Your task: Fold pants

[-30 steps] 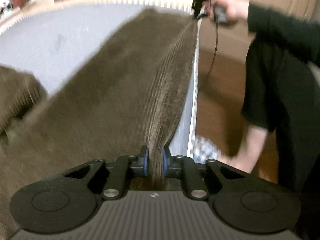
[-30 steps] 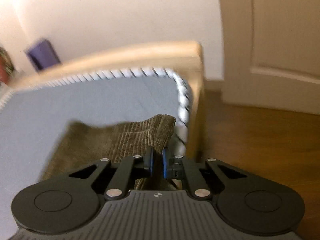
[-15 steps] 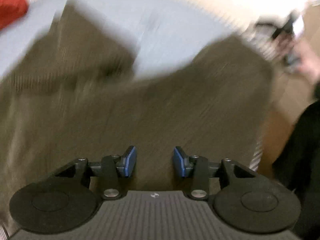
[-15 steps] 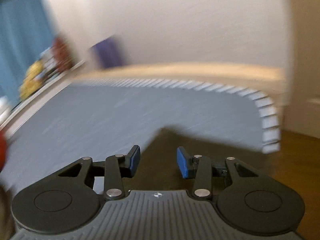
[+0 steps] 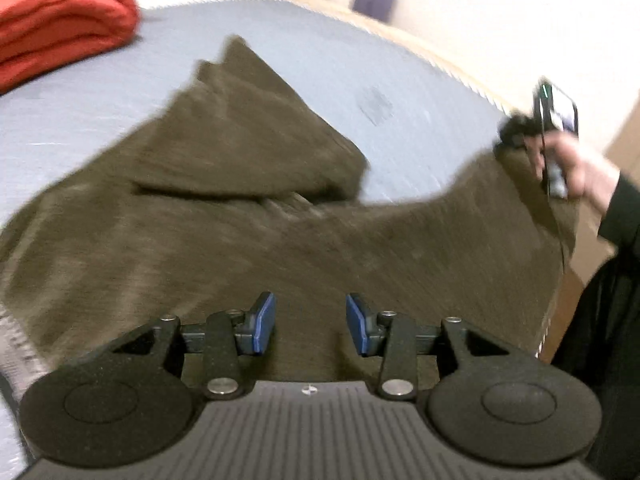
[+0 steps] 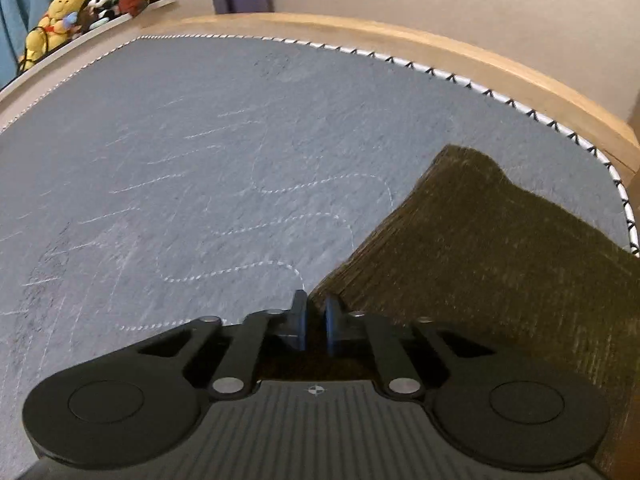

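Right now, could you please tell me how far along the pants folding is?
Early. Done: the brown pants are on the grey mattress, one leg crumpled over. In hand: the right gripper pinches an edge; the left gripper is open above the fabric. Left: flattening and all folds.

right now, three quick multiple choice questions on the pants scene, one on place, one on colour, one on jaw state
1. Where does the red blanket lie?
A. on the grey mattress
B. on the floor
C. over the pants

2. What colour are the pants?
A. blue
B. olive brown
C. white

3. How do the left gripper jaws stand?
A. clamped on the pants
B. apart, holding nothing
C. out of view

Answers:
1 A, it sits folded on the far corner of the mattress.
2 B, the ribbed cloth is olive brown in both views.
3 B, a clear gap shows between the blue pads above the cloth.
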A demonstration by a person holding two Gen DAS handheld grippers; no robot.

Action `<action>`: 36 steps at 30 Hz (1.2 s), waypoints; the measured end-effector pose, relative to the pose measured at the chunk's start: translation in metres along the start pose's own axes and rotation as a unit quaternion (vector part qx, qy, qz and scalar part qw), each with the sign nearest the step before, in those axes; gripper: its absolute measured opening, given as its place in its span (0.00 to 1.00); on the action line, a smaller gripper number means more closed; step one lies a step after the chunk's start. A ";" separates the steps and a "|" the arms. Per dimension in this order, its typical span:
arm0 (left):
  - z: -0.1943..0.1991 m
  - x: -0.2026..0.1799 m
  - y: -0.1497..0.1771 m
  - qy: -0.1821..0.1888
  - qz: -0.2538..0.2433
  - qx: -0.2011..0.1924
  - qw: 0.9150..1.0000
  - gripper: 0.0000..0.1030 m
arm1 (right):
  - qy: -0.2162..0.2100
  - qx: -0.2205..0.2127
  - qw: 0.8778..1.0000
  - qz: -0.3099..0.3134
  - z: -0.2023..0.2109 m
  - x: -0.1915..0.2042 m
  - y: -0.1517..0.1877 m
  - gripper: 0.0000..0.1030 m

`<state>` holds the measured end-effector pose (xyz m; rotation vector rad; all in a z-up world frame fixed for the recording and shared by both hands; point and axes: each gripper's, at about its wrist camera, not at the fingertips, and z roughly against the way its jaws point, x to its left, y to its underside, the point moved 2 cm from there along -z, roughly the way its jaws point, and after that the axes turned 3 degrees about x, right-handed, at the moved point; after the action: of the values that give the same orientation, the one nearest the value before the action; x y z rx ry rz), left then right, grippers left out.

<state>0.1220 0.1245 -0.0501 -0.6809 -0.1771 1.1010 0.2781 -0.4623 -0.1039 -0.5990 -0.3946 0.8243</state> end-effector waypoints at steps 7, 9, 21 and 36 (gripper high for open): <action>0.053 0.078 0.009 -0.067 0.115 -0.041 0.990 0.43 | 0.053 -0.063 0.996 -0.024 -0.007 0.000 -0.005 0.00; 0.063 0.104 0.019 -0.097 0.159 -0.036 0.982 0.47 | 0.054 -0.063 0.996 -0.028 -0.009 -0.003 -0.004 0.00; 0.052 0.179 0.080 -0.069 0.332 0.012 0.941 0.77 | -0.123 -0.147 0.980 0.052 0.095 0.042 0.026 0.57; 0.117 0.156 0.066 -0.254 0.257 -0.087 0.928 0.37 | -0.335 -0.040 0.912 0.234 0.193 0.178 0.124 0.64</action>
<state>0.0911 0.3269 -0.0271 -0.5999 -0.5687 1.7769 0.2143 -0.1924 -0.0168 -0.4760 -0.9371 1.4884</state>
